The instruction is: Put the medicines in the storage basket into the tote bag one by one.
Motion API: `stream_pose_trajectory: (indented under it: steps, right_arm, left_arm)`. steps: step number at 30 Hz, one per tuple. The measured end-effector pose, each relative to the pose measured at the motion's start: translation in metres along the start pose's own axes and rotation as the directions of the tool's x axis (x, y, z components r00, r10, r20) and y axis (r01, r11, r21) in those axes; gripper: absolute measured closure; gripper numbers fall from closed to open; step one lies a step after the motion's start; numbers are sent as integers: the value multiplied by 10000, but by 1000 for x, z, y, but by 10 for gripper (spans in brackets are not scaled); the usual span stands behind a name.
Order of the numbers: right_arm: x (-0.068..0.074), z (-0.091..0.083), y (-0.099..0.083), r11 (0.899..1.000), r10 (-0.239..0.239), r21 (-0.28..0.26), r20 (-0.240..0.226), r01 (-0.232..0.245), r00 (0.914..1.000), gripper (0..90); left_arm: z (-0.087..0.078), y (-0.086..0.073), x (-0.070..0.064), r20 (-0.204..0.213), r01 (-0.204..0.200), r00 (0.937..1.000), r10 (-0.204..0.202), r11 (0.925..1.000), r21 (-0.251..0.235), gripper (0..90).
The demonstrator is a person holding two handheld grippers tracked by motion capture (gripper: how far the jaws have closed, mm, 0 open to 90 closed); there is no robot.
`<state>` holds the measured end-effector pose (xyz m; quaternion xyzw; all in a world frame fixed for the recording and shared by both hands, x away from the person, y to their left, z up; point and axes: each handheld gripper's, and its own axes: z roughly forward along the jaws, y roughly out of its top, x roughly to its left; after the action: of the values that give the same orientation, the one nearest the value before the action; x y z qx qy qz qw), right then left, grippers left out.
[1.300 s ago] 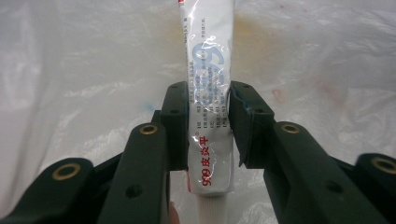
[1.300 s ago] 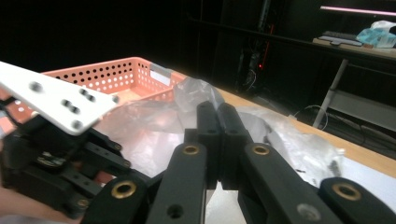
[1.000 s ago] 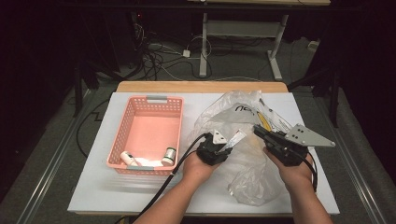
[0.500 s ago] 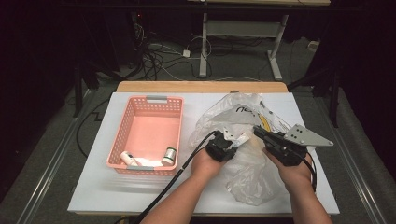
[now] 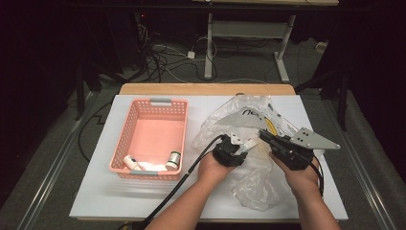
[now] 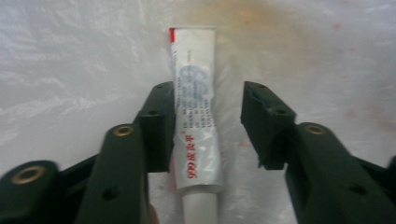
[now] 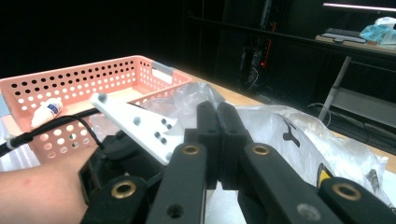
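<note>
While the left gripper (image 6: 208, 140) is straddling the white tube (image 6: 196, 121) on the plastic bag (image 5: 249, 179), its jaws are standing wide.
Centring first, then closing gently, is looking wisest; the right gripper (image 7: 218, 140) is sitting pinched shut, gripping nothing visible.

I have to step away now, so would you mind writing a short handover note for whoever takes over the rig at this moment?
Left gripper: open over the plastic bag; a white tube lies between its fingers, against one finger, not yet clamped.
Right gripper: fingers shut; whether they pinch the bag film cannot be told.
Things: the pink basket stands left of the bag and already holds a small tube and a small bottle at its near end.
Done: two items are in the basket.
Left: probably close on the white tube, carry it to the basket, then check the bag for more.
</note>
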<state>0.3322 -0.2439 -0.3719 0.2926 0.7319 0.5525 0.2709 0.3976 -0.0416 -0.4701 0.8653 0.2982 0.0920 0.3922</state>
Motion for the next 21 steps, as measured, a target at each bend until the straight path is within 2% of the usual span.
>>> stream_pose_trajectory:
  steps: [1,8,10,13,17,21]
  right_arm:
    - [0,0,0,10000,-20,-7,-11,20,10000,900]
    - [-1,1,-1,10000,62,16,-46,-62,10000,900]
    - [-1,0,-1,10000,16,22,-44,-16,10000,900]
    - [-1,0,0,10000,2,3,-72,-2,10000,900]
    - [0,0,0,10000,36,30,-15,-36,10000,900]
    - [0,0,0,10000,52,35,-39,-52,10000,900]
  left_arm:
    - [-2,0,-2,61,92,9999,-91,9998,-165,488]
    - [-22,-10,-17,847,-123,9962,195,9964,-841,397]
    - [-28,-15,-21,1021,-24,9947,132,9945,-1048,360]
    - [-35,-22,-26,1377,91,9905,62,9939,-1100,316]
    - [-47,-30,-31,1462,-12,9891,193,9925,-1224,242]
    - [-60,-37,-34,1313,-83,9910,258,9913,-1315,190]
